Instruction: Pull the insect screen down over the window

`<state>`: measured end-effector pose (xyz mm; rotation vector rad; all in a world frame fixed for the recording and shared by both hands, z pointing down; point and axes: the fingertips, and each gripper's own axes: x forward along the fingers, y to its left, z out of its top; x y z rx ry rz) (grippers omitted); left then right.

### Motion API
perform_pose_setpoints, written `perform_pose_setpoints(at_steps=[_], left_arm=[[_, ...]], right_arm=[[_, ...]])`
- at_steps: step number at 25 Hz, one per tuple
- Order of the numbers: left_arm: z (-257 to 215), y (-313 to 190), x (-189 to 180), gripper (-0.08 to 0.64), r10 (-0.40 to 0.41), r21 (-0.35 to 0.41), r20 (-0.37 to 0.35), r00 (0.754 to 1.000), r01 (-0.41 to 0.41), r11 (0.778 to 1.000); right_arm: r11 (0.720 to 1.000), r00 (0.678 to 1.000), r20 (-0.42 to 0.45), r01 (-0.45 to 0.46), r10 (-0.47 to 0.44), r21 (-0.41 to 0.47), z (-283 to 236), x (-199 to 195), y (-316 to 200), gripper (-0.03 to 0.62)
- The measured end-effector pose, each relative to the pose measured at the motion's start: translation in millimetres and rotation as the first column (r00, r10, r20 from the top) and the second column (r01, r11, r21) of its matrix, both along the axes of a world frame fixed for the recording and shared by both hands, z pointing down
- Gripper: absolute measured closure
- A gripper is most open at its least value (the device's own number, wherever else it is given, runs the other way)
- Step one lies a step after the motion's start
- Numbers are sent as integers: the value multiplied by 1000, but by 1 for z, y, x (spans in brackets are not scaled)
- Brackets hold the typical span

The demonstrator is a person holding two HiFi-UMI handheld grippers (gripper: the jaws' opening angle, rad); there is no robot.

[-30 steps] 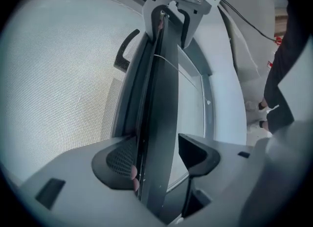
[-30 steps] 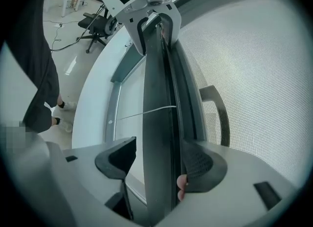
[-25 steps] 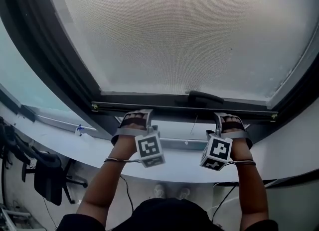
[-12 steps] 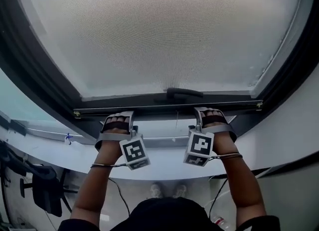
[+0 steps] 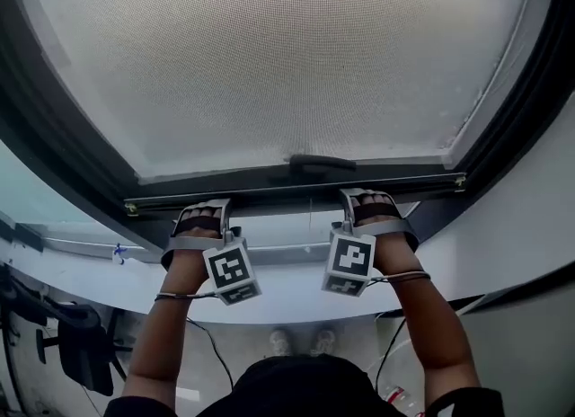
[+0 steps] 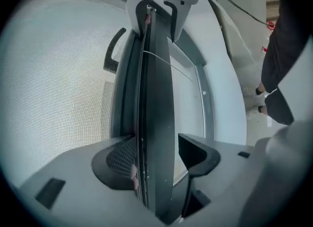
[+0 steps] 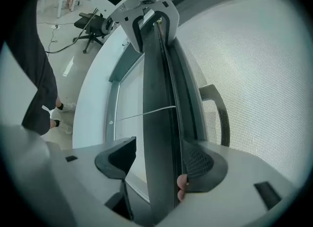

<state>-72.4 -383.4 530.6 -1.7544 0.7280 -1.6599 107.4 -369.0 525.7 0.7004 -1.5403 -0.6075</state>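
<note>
The insect screen, a grey mesh, fills the window opening in the head view. Its dark bottom bar runs across the middle, with a black handle at its centre. My left gripper clamps the bar left of the handle, and my right gripper clamps it right of the handle. The left gripper view shows the bar standing between the jaws of the left gripper. In the right gripper view the bar sits the same way in the right gripper.
A dark window frame surrounds the screen. Below the bar lie a strip of uncovered glass, a lower rail and a white sill. A black office chair stands on the floor at lower left. A thin cord crosses the glass.
The bar and both grippers have drifted left and slightly up in the head view as the camera moved. Both grips are unchanged, and the gap to the lower rail looks about the same.
</note>
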Motion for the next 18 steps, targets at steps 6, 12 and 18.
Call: perform_pose_setpoints(at_steps=[6,12,18], left_arm=[[-1,3,0,286,13,-39,-45,999,-15,999],[2,5,-1,285,0,-34,-4,1000,0,999],[7,6,-1,295,-4,-41,-8,1000,4,999]], right_arm=[[1000,1000,17,-13,13,-7,-2,-1,3,302],[1000,999,34,-16,16,-9,1,-3,4,302],[1000,999,35,-7,8,-16,6,-2,5,302]])
